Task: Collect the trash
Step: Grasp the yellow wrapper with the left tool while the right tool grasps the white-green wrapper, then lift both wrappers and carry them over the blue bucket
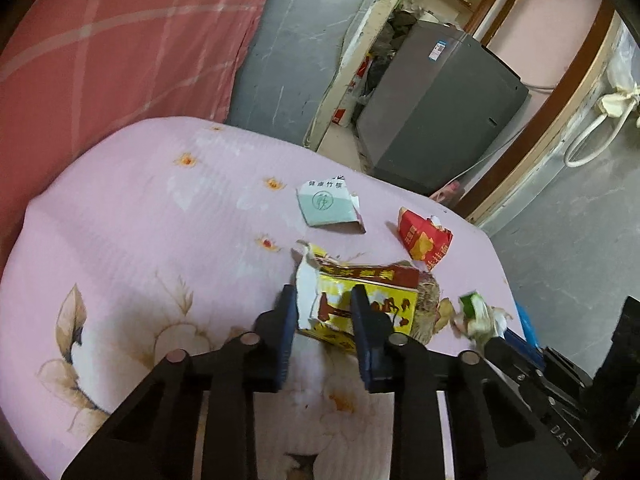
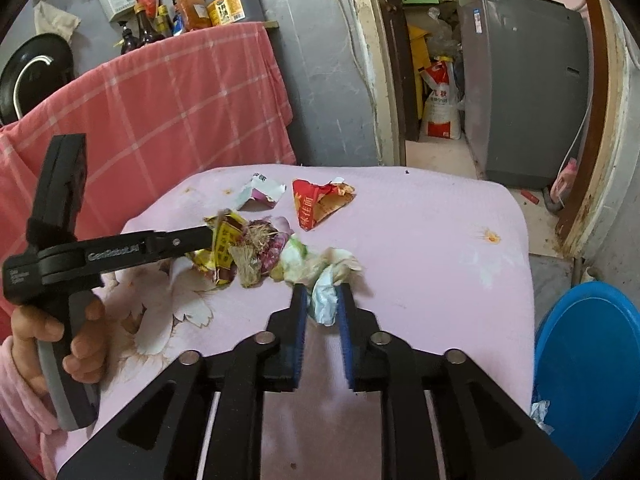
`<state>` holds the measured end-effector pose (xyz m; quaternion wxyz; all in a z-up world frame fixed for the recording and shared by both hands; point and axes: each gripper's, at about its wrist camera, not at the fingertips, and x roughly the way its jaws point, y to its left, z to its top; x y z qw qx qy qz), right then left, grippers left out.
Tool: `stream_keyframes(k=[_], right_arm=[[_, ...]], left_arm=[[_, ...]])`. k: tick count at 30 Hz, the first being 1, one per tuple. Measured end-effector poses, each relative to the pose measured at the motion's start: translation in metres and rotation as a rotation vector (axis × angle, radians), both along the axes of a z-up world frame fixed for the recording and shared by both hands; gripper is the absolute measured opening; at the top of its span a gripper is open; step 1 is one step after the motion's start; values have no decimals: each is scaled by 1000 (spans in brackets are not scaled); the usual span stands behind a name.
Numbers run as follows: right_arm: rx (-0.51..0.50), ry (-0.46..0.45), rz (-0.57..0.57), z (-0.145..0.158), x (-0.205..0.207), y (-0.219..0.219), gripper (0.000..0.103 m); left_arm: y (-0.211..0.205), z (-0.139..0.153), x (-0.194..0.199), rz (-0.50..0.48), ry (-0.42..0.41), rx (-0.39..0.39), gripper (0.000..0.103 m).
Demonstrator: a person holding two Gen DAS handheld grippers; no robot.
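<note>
Yellow torn wrapper [image 1: 360, 304] lies lengthwise across left hand-held gripper [image 1: 322, 300].

The tablecloth [image 1: 140, 208] is pale pink, printed with large cream-and-tan blossoms and small orange flowers, and beside it hangs a coral-red cloth [image 2: 180, 104] crossed by a pale check. The torn carton [image 1: 372, 300] is bright yellow with dark red-brown characters and a red band, the torn packet [image 1: 424, 240] is red with yellow and white print, and the paper scrap [image 1: 326, 210] is white over pale green with a round green mark. The crumpled wrapper [image 2: 325, 300] is pale blue-white, sitting between the blue pads [image 2: 301, 340] of the black right gripper [image 2: 323, 300], with a bright blue bin [image 2: 592, 368] at the table's edge and a grey appliance [image 2: 524, 80] in the doorway.
</note>
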<state>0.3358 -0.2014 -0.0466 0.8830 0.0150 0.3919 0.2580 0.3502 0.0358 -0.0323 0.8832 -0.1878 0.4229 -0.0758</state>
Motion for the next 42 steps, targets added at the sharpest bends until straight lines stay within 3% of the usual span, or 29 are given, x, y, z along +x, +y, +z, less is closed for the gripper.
stream_keyframes(k=[10,11,12,17,22,34,42], right_arm=[[-33,33,0,-5,10,14,25],[-34,28,-4,-5,9,14,20],[-37,26,-6,-5,8,13,9],[-25,13,-10,-4,-1,8,6],[2,-84,-36,8,-26,-3,6],[53,-282,-83,33,-71,-24,6],[58,-519,-137,69,-113,-41,6]], left_arm=[[5,7,-21,-47,-12,-83,2],[5,8,-24,-54,-19,-83,1],[4,9,-27,-60,-26,-84,1],[-9,16,-45,-107,-85,-67,0],[-24,24,-64,-134,-148,-44,0],[-69,44,-110,-148,-345,127,0],[-93,65,-127,-120,-509,173,0]])
